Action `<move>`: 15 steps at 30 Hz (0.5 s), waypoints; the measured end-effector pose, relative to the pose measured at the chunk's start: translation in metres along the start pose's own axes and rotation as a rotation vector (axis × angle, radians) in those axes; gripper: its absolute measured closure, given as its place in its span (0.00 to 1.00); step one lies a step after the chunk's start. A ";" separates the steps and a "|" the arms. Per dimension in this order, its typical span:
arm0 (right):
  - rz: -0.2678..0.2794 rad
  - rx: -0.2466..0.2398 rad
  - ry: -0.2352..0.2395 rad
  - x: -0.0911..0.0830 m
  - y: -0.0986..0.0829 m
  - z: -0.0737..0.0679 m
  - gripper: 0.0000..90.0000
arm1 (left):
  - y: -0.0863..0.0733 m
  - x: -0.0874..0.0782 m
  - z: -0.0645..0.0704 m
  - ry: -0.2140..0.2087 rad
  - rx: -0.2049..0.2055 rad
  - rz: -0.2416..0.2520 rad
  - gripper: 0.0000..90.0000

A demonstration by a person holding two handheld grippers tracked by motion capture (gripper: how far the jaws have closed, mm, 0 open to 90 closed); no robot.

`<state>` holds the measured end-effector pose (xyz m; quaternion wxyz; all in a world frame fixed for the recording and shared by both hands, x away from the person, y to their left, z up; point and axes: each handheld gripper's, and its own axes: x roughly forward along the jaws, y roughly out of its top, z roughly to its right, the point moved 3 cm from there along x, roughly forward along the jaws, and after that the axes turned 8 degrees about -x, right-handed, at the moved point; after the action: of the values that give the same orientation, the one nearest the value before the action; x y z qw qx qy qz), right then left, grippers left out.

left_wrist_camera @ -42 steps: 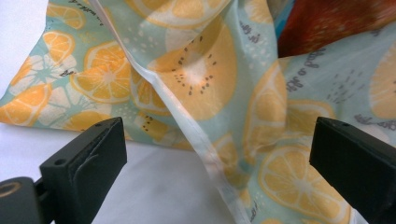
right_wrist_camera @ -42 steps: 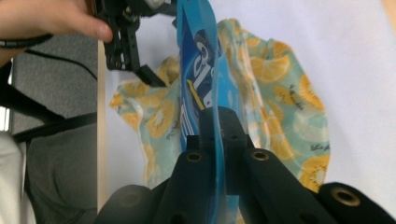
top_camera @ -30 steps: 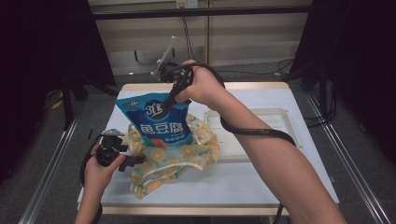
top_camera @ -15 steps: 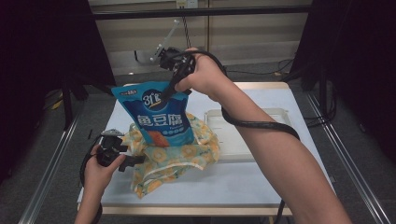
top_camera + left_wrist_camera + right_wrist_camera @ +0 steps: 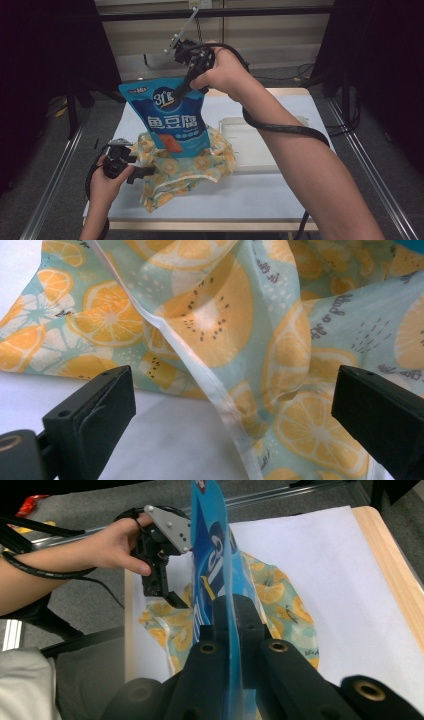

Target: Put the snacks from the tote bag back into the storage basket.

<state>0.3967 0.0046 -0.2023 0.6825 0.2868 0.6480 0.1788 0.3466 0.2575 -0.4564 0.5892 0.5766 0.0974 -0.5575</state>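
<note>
Raised since the earlier frames, the blue snack pouch now hangs higher above the table, its lower end level with the top of the cloth bag rather than sunk into it. Largest item first: the white-topped table carries a shallow white tray at its middle right. Beside the tray, touching its near-left corner, lies the orange-slice print cloth bag, crumpled and open at the top. The pouch hangs upright over that bag (printed face toward the high camera). The right gripper has its jaws clamped on the pouch's top edge, seen edge-on in the right gripper view. The left gripper sits at the bag's left edge, jaws spread wide with the fabric hem between them, ungripped.
</note>
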 end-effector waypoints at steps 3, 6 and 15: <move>0.003 0.000 -0.001 -0.005 0.001 0.000 1.00 | 0.000 0.000 0.001 -0.009 -0.007 -0.002 0.04; 0.013 0.003 -0.001 -0.009 0.002 0.000 1.00 | 0.000 0.000 0.001 -0.007 -0.004 0.000 0.04; 0.026 0.013 0.000 -0.018 0.002 -0.002 1.00 | 0.000 -0.002 0.002 -0.007 -0.011 0.011 0.04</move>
<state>0.3934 -0.0051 -0.1871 0.6782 0.2996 0.6453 0.1836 0.3452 0.2567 -0.4540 0.5960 0.5717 0.0952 -0.5558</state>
